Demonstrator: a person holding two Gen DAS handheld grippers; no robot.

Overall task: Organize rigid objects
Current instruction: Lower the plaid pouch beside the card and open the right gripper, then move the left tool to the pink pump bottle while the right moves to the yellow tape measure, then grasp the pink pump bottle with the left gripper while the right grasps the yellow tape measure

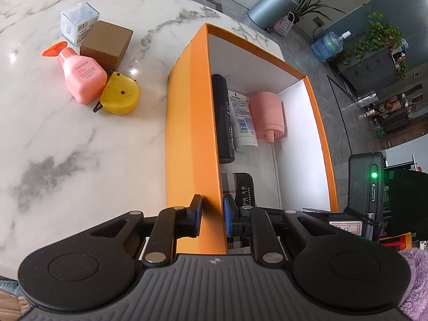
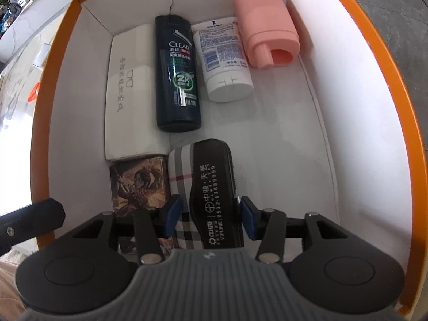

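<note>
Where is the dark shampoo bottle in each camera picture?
Left wrist view: the dark shampoo bottle lies in the orange box, tight against its left wall, upper middle of the picture.
Right wrist view: the dark shampoo bottle lies top centre, between the white case and the white tube.
Shared landmark: the white tube lies right of the bottle in both views.

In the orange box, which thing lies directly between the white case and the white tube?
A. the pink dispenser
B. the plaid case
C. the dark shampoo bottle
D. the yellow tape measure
C: the dark shampoo bottle lies with the white case on one side and the white tube on the other.
</note>
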